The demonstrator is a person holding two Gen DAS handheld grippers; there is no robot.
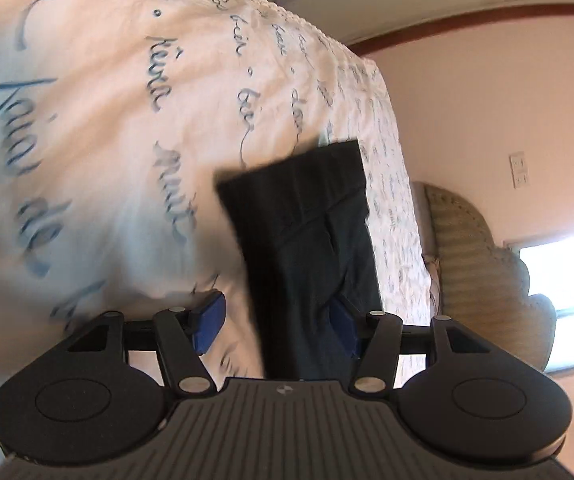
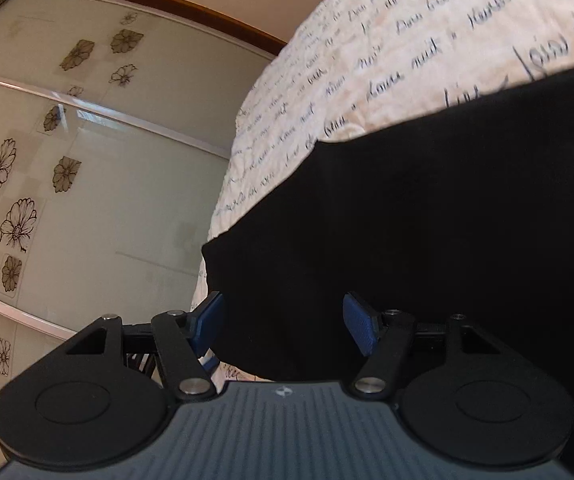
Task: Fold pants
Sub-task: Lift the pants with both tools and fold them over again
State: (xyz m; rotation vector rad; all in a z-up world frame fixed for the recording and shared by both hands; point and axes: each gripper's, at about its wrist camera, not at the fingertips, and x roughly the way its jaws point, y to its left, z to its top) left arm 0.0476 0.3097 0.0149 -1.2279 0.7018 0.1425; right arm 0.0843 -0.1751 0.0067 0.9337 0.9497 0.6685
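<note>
Dark pants [image 1: 307,248] lie as a long folded strip on a cream bedspread with blue script [image 1: 107,120]. My left gripper [image 1: 277,324] is open, its blue pads wide apart; the near end of the pants runs between them, against the right pad [image 1: 343,328]. In the right wrist view the pants [image 2: 427,220] fill the right and centre as a black mass on the bedspread [image 2: 367,60]. My right gripper [image 2: 285,326] is open with the cloth's edge lying between its blue pads [image 2: 361,326].
A wardrobe with frosted, flower-patterned sliding doors [image 2: 87,180] stands beyond the bed's edge. A wicker headboard [image 1: 467,232], a bright window [image 1: 567,280] and wall sockets [image 1: 520,170] lie past the bed's far side.
</note>
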